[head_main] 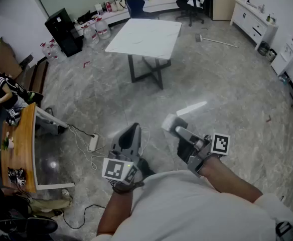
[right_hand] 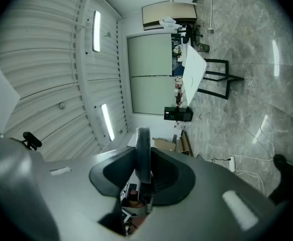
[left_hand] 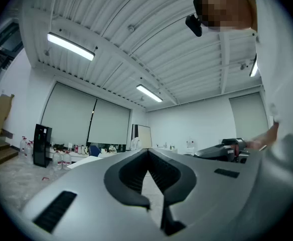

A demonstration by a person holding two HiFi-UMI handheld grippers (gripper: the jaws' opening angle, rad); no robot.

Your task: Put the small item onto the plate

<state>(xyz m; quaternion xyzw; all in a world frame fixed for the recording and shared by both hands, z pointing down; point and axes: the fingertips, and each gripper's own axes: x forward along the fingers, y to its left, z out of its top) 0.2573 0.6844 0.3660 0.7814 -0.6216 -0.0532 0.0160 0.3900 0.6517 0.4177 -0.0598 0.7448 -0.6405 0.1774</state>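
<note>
Right gripper (right_hand: 144, 159) clenched on small item (right_hand: 143, 137), a thin grey piece held edge-on between the jaws. Left gripper (left_hand: 147, 153) clenched, jaws together, nothing between them. Both are over the floor (head_main: 227, 99). White table (head_main: 144, 34) at 12 o'clock, wooden desk (head_main: 23, 149) at 9.

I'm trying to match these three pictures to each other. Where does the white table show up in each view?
Head view: the white table stands at top centre, on dark crossed legs.
Left gripper view: the table is low on the left, small and far off.
Right gripper view: the table is at upper right, turned sideways.
Shared landmark: the black cabinet by the wall, seen in all three.
</note>
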